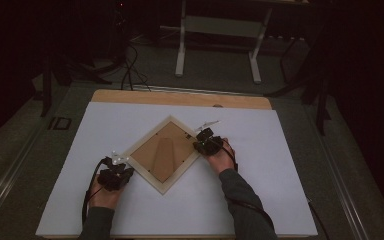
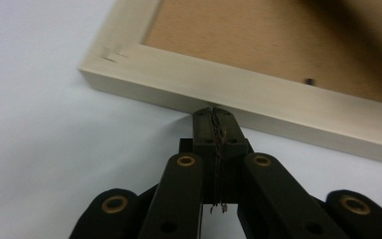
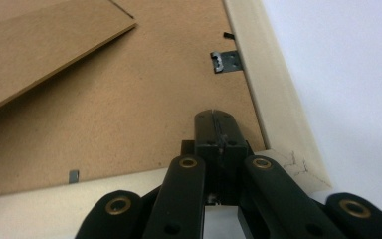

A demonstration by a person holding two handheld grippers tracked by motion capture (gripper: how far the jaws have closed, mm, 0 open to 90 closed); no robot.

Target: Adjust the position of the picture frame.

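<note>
A pale wooden picture frame (image 1: 166,151) lies face down on the white sheet (image 1: 130,210) that covers the table, turned so that it sits as a diamond near the middle of the sheet, its brown backing board (image 1: 162,150) facing up. The left gripper (image 1: 116,170) rests on the sheet just outside the frame's lower left edge; in the left gripper view its 2 black jaws are pressed together with nothing between them, and the closed tip of the left gripper (image 2: 213,113) stands right against the outer side of the frame's (image 2: 258,102) pale rail, touching it or all but touching it. The right gripper (image 1: 206,141) is at the frame's right corner; the right gripper view shows the right gripper (image 3: 214,117) with its jaws likewise shut and empty, the tip reaching past the frame's (image 3: 278,99) rail and over the backing board (image 3: 129,114); whether it presses on the board cannot be told. On that board, just inside the rail and beyond the gripper tip, sits a small metal hanger (image 3: 226,61), and a small metal tab (image 3: 73,175) sits at the board's edge by the near rail. A folded cardboard stand (image 3: 45,45) lies across the backing, farther from the corner.
</note>
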